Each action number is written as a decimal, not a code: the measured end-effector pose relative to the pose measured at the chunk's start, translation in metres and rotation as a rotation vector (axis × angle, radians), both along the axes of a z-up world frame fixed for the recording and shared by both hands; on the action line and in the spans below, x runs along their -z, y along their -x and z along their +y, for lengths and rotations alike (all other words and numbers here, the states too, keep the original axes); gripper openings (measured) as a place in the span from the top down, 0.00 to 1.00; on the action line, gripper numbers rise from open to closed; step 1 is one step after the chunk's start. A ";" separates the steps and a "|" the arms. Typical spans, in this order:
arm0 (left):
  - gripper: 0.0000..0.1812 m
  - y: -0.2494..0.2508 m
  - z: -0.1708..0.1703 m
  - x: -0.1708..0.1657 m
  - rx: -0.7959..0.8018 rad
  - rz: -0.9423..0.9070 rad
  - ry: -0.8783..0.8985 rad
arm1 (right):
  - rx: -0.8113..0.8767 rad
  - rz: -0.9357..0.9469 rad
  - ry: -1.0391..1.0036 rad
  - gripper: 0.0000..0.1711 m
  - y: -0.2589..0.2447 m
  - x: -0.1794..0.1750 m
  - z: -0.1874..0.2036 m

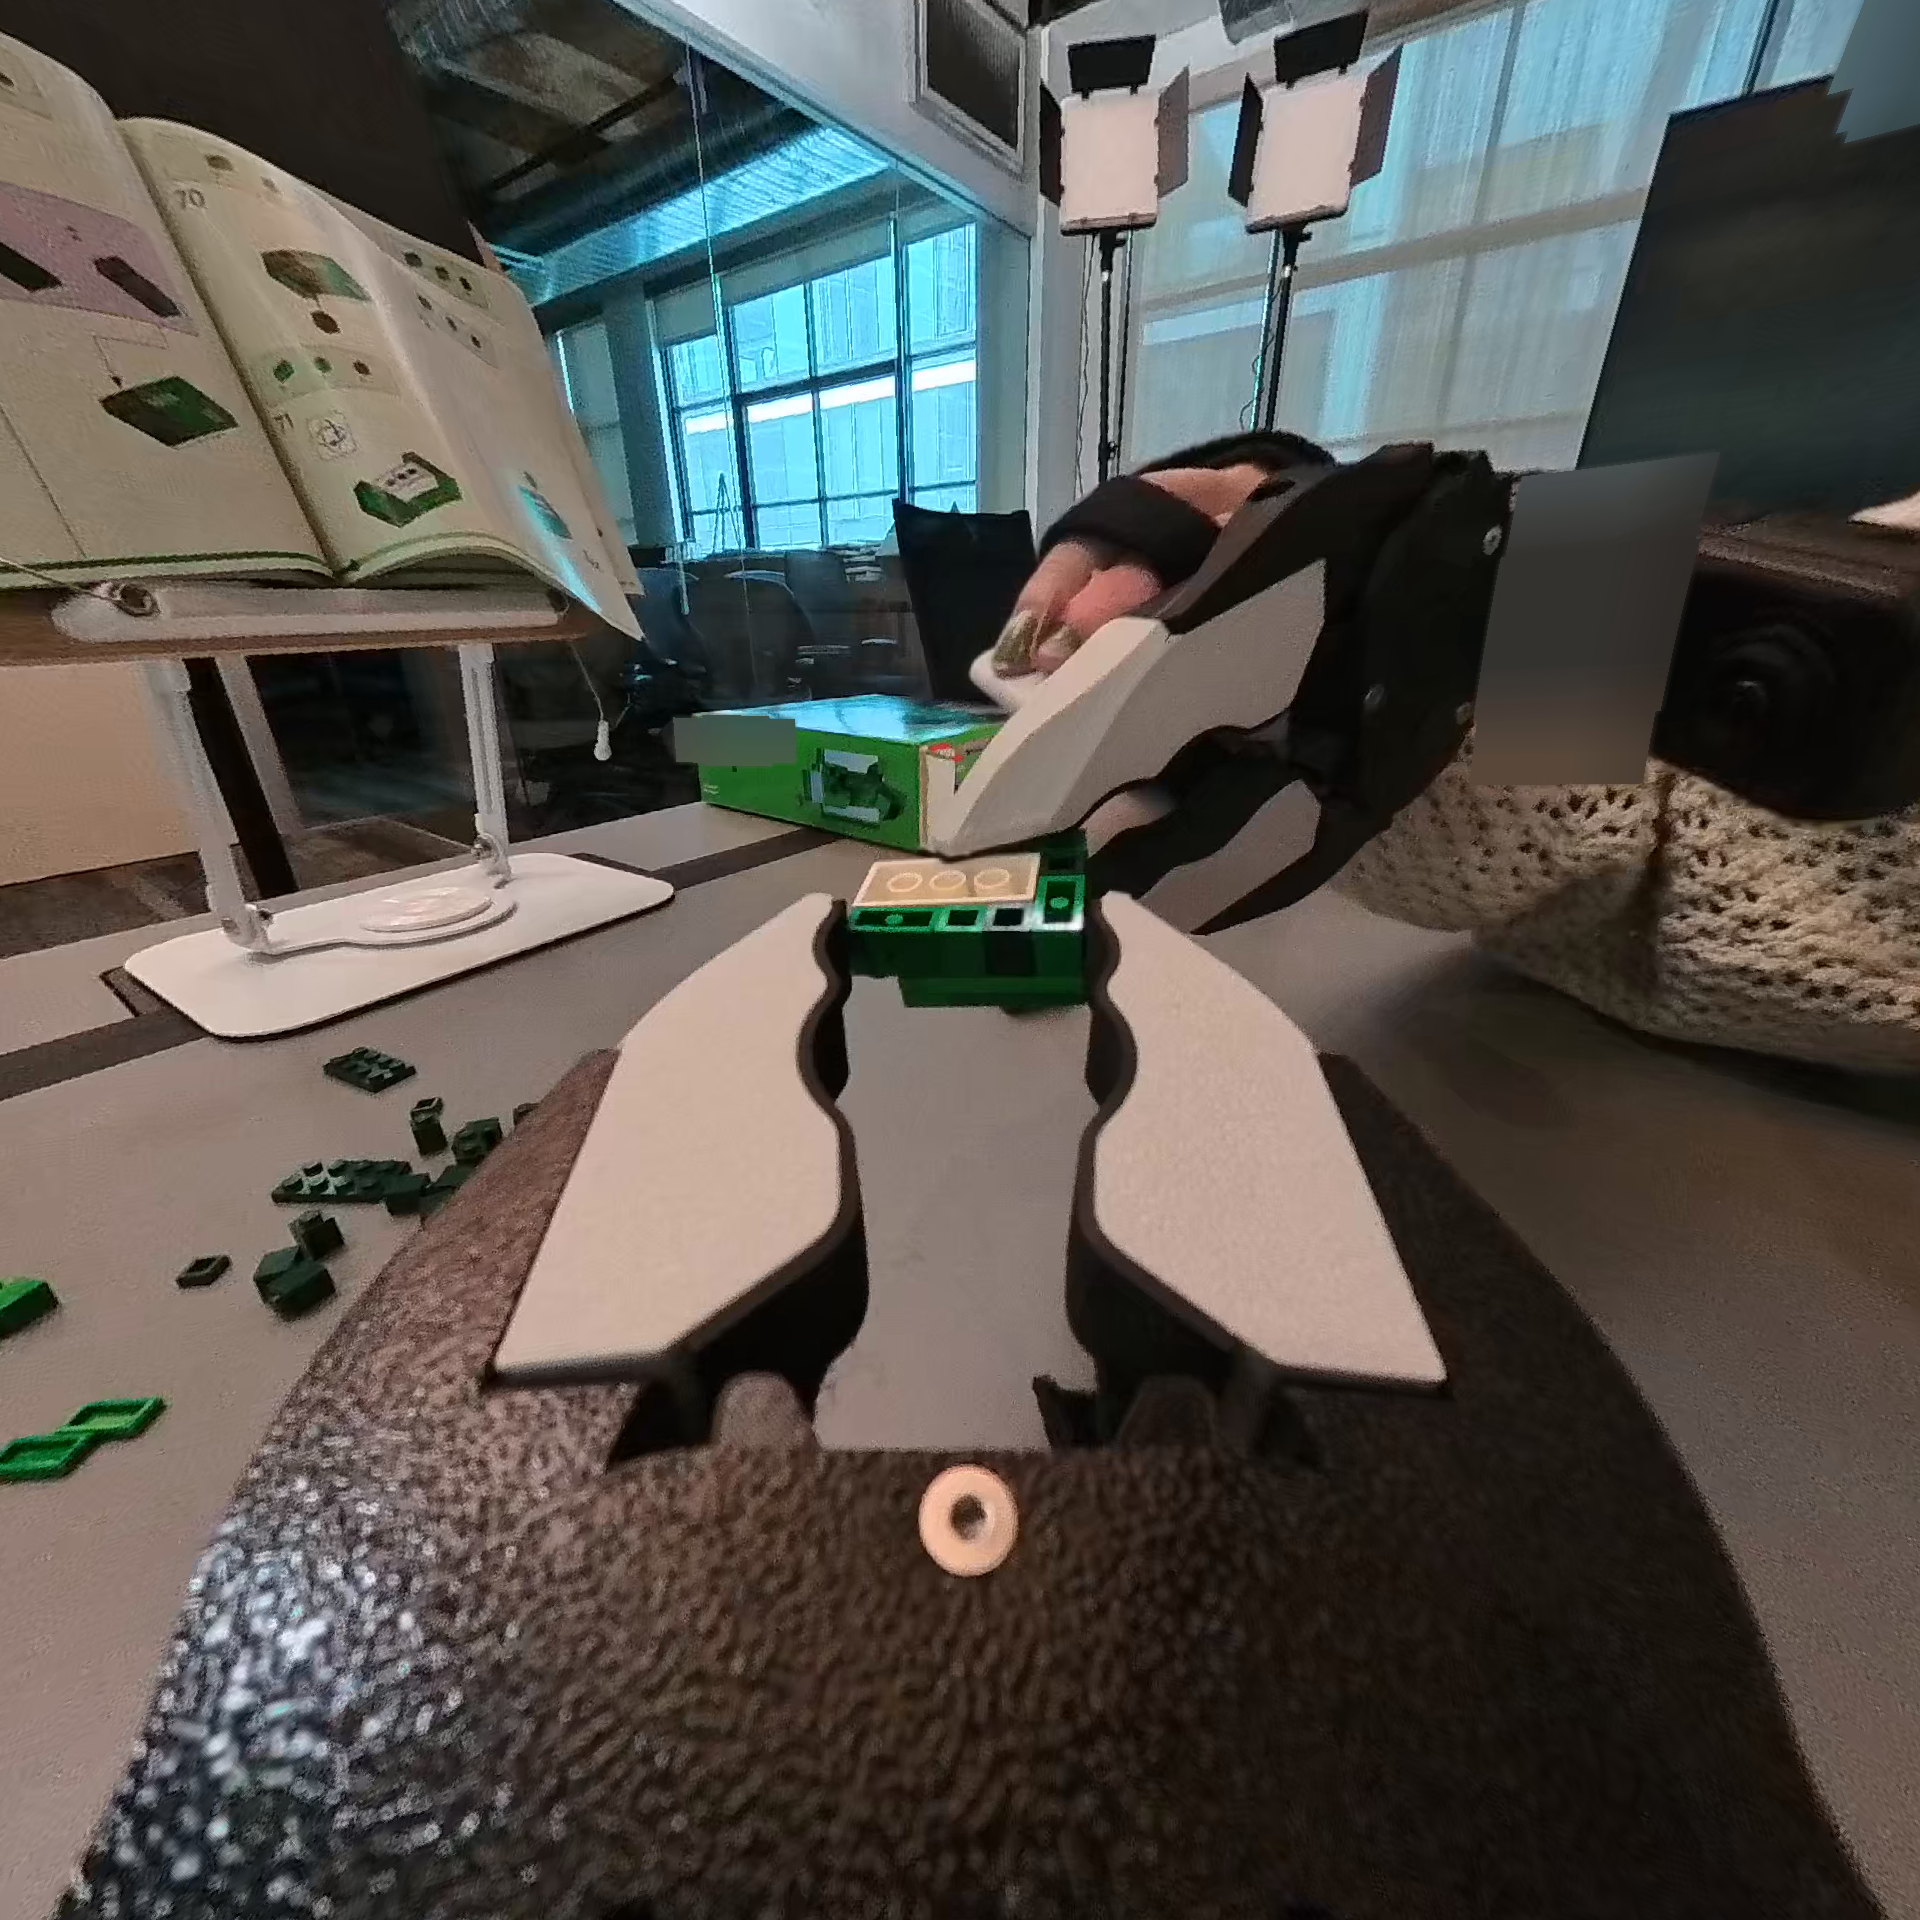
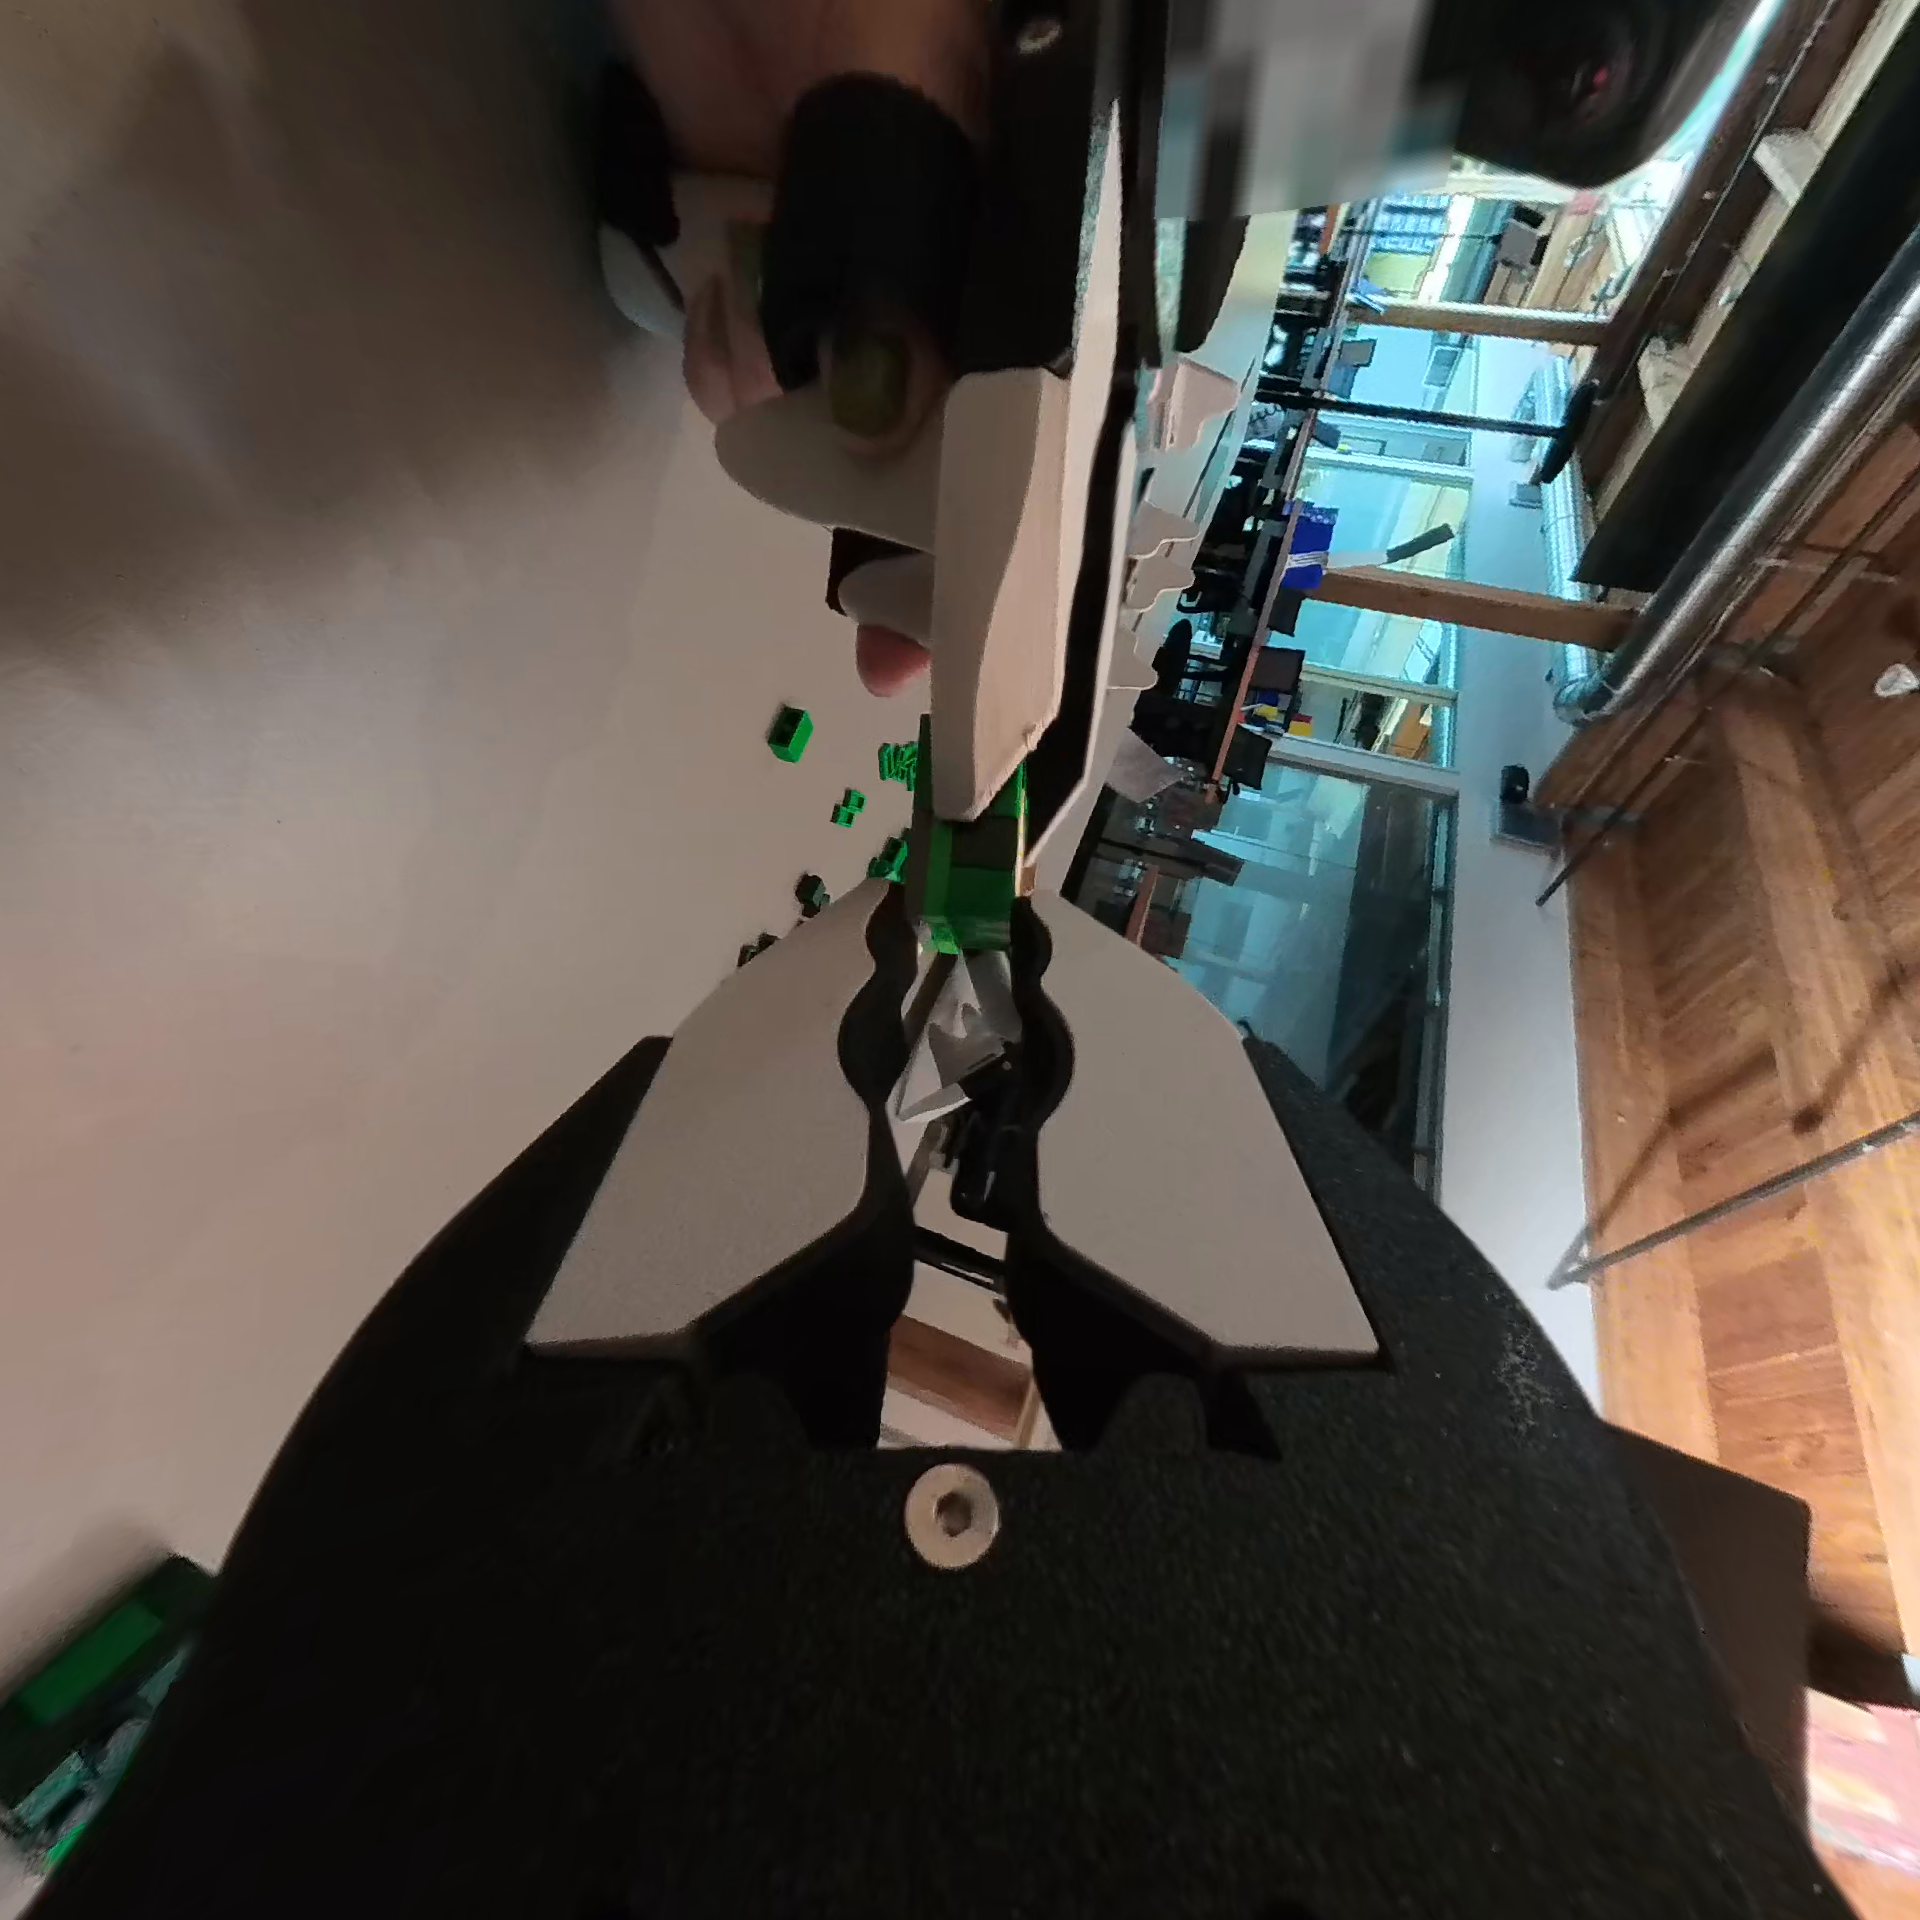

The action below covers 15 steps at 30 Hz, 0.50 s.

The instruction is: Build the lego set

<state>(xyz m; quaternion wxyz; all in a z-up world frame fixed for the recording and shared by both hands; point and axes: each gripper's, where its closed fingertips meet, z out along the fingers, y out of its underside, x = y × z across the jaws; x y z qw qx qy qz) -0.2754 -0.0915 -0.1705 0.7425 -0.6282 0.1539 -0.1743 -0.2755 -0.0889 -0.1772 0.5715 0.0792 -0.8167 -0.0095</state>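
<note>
The green lego assembly (image 1: 971, 940), topped by a tan studded plate (image 1: 948, 883), sits pinched between the fingertips of the left hand-held gripper (image 1: 966, 951), at 12 o'clock in its own view and raised off the grey surface (image 1: 1558, 1299). The right hand-held gripper (image 1: 971, 831) comes in from 2 o'clock, one white fingertip touching the plate; its narrowly parted fingers also bracket the assembly's end. Loose green bricks (image 1: 343, 1184) lie at 9 o'clock, below the open instruction booklet (image 1: 260, 353) on its stand.

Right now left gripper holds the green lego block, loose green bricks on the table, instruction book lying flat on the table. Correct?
Not quite. The instruction book is propped open on a white stand, as the left wrist view shows. The left gripper does hold the green lego block, and loose green bricks lie on the table.
</note>
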 end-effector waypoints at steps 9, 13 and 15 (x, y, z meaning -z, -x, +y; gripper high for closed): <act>0.76 0.003 -0.002 -0.006 -0.011 0.002 -0.047 | 0.015 0.069 0.223 0.86 0.003 -0.007 -0.004; 0.76 0.003 -0.001 -0.004 -0.016 0.011 -0.041 | 0.050 0.094 0.260 0.81 0.005 -0.009 -0.001; 0.76 0.003 -0.001 -0.004 -0.014 0.005 -0.040 | 0.058 0.102 0.257 0.82 0.005 -0.009 0.001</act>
